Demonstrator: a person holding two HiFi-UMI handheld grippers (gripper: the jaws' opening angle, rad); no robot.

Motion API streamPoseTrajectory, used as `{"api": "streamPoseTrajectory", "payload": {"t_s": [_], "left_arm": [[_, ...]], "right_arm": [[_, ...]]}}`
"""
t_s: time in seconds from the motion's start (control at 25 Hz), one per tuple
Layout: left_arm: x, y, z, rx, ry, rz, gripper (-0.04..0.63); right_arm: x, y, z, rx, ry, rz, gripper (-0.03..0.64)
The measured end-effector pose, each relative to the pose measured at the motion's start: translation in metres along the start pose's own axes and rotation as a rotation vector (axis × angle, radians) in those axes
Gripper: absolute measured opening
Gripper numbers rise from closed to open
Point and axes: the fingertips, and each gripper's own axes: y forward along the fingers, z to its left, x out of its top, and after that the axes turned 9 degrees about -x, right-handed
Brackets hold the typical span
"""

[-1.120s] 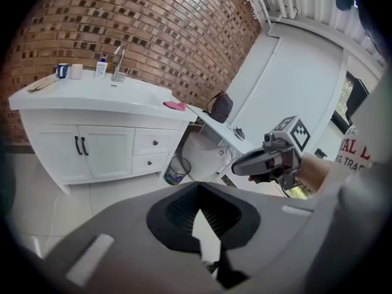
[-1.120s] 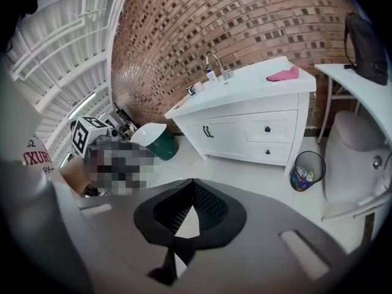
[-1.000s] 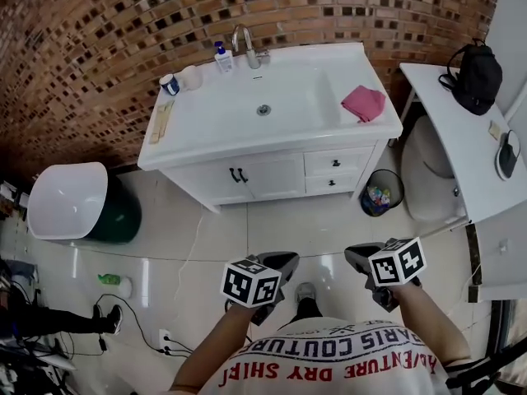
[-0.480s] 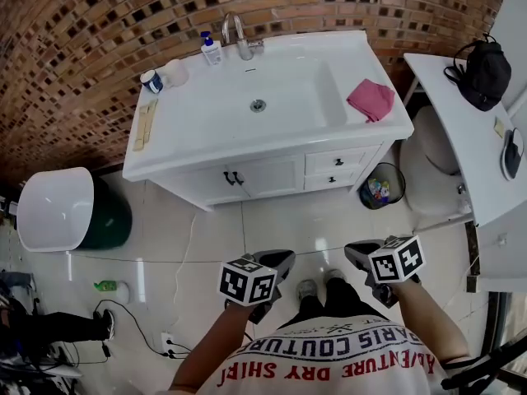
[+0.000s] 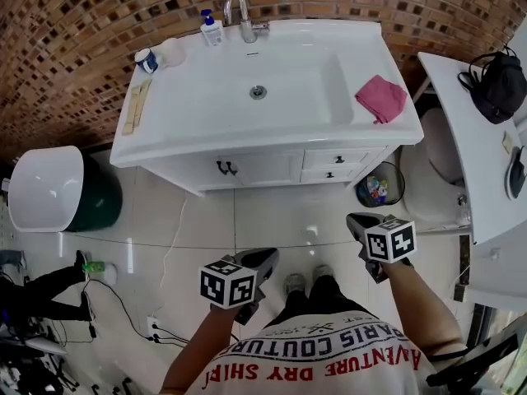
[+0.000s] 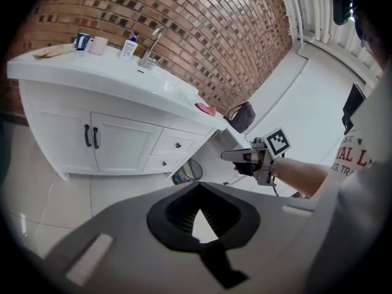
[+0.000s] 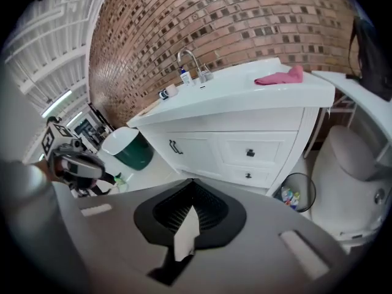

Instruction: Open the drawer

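A white vanity [image 5: 247, 142] stands against the brick wall. Two small drawers sit at its right end, both closed: the upper drawer [image 5: 338, 160] [image 6: 177, 144] [image 7: 250, 153] and the lower drawer [image 5: 329, 174] [image 7: 248, 175], each with a dark knob. My left gripper [image 5: 265, 258] [image 6: 197, 185] hangs over the floor tiles well short of the vanity, jaws together and empty. My right gripper [image 5: 354, 220] [image 7: 192, 182] is a little nearer, below the drawers in the head view, also shut and empty. Neither touches the vanity.
A wire bin [image 5: 377, 189] with litter stands right of the drawers, beside a toilet [image 5: 436, 167]. A pink cloth [image 5: 380, 99] lies on the counter. A green bin with a white lid [image 5: 49, 189] is at the left. A white table [image 5: 469, 130] with a black bag [image 5: 498, 85] is at the right.
The person has stepped toward the vanity, which now looks larger and nearer. The right gripper has moved forward toward the drawers; the left gripper has shifted left and lower.
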Motion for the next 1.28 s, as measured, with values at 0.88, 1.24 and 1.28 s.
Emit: {"api": "streamPoseTrajectory", "payload": {"t_s": [0.88,1.24,1.28], "left_arm": [[-0.08,0.014,0.105,0.195,-0.255,-0.142,-0.008],[-0.094,0.029,0.139,0.219,-0.264,-0.137,-0.006],[-0.09,0.034,0.143,0.219,-0.252,-0.126,-0.008]], "right_arm": [[0.024,0.246,-0.186,-0.26,0.103,0.064,0.163],[0.026,0.285,-0.187,-0.247,0.151,0.039,0.138],[0.026,0.286,-0.187,-0.244,0.145,0.04,0.138]]}}
